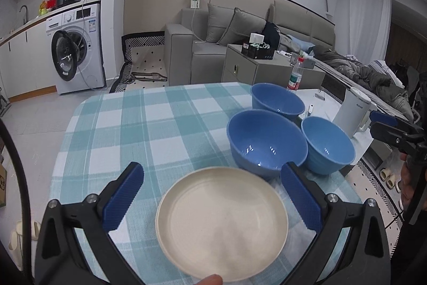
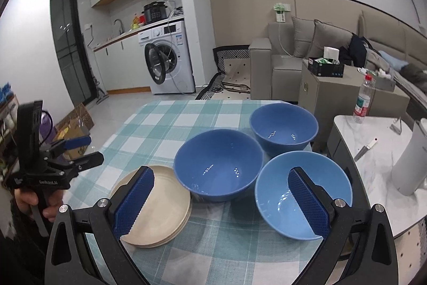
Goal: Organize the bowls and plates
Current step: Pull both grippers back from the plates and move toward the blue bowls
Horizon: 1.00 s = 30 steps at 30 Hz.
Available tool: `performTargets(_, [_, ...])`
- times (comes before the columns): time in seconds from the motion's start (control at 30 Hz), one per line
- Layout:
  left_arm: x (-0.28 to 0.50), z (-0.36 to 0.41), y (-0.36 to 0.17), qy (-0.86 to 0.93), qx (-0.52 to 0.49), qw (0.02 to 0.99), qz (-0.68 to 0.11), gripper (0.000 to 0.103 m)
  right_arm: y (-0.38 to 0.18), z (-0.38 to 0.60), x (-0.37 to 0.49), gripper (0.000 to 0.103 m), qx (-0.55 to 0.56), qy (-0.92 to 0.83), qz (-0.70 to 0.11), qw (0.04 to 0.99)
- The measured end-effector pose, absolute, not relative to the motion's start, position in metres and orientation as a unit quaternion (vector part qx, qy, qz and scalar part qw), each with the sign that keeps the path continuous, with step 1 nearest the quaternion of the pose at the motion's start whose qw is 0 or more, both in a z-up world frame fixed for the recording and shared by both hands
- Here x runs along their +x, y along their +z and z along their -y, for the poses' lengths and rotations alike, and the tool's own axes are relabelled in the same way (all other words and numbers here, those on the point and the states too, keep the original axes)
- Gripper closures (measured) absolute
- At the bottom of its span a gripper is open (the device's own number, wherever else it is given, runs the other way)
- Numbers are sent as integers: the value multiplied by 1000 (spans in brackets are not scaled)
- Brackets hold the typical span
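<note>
A stack of cream plates [image 1: 221, 223] [image 2: 162, 213] lies on the checked tablecloth near the front. Three blue bowls stand beside it: a big middle bowl [image 1: 267, 140] [image 2: 218, 167], a far bowl [image 1: 277, 100] [image 2: 284, 127] and a near right bowl [image 1: 328, 143] [image 2: 280, 202]. My left gripper [image 1: 213, 194] is open and hovers over the plates, empty; it also shows in the right wrist view [image 2: 80, 148]. My right gripper [image 2: 221, 202] is open above the gap between plates and bowls, empty; it also shows in the left wrist view [image 1: 384, 124].
The table [image 1: 120, 130] has a teal checked cloth. To the right is a white marble side table [image 2: 373, 156] with a white kettle [image 2: 411, 164], a water bottle [image 2: 363, 100] and a knife [image 2: 365, 150]. A sofa and washing machine stand behind.
</note>
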<state>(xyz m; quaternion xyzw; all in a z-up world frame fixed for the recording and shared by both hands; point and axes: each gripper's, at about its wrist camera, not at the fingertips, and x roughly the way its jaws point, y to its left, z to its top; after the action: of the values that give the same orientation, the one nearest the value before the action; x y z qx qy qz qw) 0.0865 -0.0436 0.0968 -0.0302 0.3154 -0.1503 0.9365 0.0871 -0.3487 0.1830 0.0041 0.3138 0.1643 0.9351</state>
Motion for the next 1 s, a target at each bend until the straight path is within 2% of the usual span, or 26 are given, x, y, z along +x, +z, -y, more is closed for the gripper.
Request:
performTargets(0.37, [135, 67, 105, -157, -31, 933, -323, 0, 203, 400, 123, 1, 45, 102, -327, 938])
performTargets(1.0, [201, 120, 120, -176, 8, 927, -332, 0, 200, 415, 191, 1, 50, 71, -351, 932])
